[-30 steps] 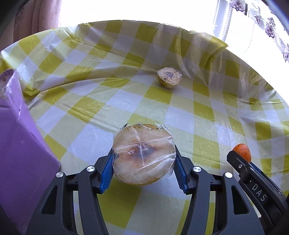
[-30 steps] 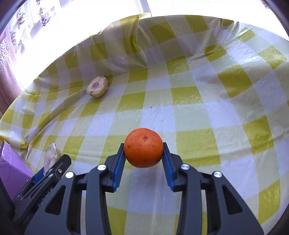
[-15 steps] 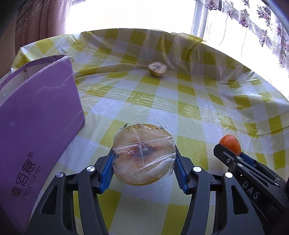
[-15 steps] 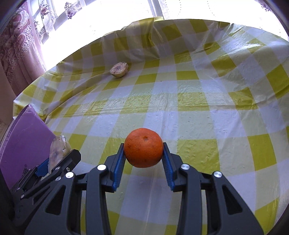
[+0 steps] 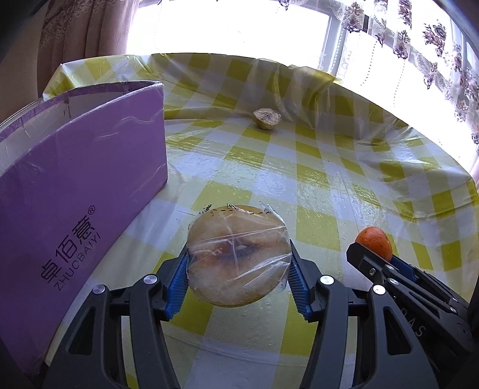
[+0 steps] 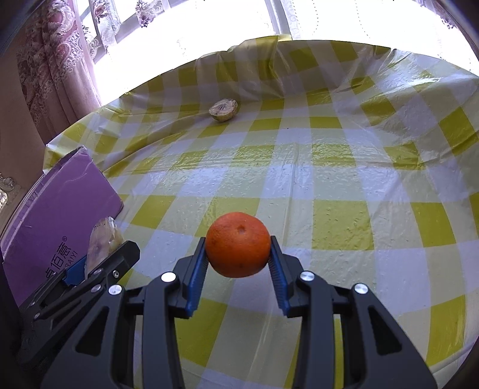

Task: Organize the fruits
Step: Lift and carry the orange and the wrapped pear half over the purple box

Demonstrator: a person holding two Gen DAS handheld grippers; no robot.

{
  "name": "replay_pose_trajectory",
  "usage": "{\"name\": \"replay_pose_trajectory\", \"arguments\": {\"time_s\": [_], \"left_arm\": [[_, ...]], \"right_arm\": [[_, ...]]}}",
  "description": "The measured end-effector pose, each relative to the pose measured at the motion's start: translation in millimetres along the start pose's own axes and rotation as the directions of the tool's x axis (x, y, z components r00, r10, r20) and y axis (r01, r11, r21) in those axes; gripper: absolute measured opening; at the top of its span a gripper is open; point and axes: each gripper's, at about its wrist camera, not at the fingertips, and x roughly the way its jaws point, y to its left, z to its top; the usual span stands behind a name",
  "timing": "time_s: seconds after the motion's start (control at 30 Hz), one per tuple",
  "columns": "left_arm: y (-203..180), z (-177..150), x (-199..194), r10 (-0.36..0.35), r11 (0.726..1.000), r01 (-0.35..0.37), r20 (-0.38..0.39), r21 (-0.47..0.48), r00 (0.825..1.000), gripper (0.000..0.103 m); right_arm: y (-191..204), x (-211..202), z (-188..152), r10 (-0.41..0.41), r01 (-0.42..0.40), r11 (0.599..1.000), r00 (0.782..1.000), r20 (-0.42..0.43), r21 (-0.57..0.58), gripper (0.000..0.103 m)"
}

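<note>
Left hand-held gripper (image 5: 238, 276) clamps a plastic-wrapped, cut round pale fruit half (image 5: 238, 255) at lower centre, the purple cardboard box (image 5: 74, 191) at left. Right hand-held gripper (image 6: 238, 260) pinches a round orange mandarin (image 6: 238, 244) above the yellow-checked tabletop (image 6: 329, 167); another wrapped fruit half (image 6: 223, 110) lies upper centre.

Your left wrist camera sits just behind the left claw (image 5: 238, 263) and looks forward and down along its fingers across the table (image 5: 323, 179) toward the bright window (image 5: 227, 27), with the purple box (image 5: 74, 185) close on that claw's left. Your right wrist camera looks the same way from behind the right claw (image 6: 238, 263), just to the right. Both views share the checked table, the cut fruit half (image 5: 267, 118) far ahead of the claws, the box, and each other's claw at the frame edge.
</note>
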Motion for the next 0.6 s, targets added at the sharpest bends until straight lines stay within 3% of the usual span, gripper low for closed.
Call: {"name": "replay_pose_trajectory", "arguments": {"time_s": [0.2, 0.27, 0.33, 0.4, 0.47, 0.6], "left_arm": [[-4, -8, -31, 0.058, 0.997, -0.064, 0.138, 0.035, 0.989, 0.055], [-5, -10, -47, 0.089, 0.994, -0.100, 0.212, 0.044, 0.973, 0.055], [-4, -9, -66, 0.123, 0.989, -0.142, 0.299, 0.043, 0.946, 0.055], [-4, -9, -87, 0.153, 0.982, -0.184, 0.390, 0.043, 0.908, 0.055], [-4, -11, -109, 0.183, 0.973, -0.228, 0.482, 0.037, 0.857, 0.056], [-3, -16, -153, 0.250, 0.946, -0.324, 0.639, -0.001, 0.727, 0.056]], "right_arm": [[7, -22, -3, 0.001, 0.002, 1.000, 0.992, 0.129, -0.020, 0.040], [13, -34, -6, -0.002, 0.011, 0.999, 0.980, 0.200, -0.043, 0.040], [20, -48, -9, 0.000, 0.022, 0.997, 0.958, 0.288, -0.071, 0.040], [28, -65, -14, 0.000, 0.038, 0.995, 0.925, 0.379, -0.093, 0.040], [35, -82, -18, 0.003, 0.055, 0.992, 0.884, 0.468, -0.110, 0.040], [54, -113, -26, 0.028, 0.088, 0.983, 0.798, 0.602, -0.162, 0.040]]}}
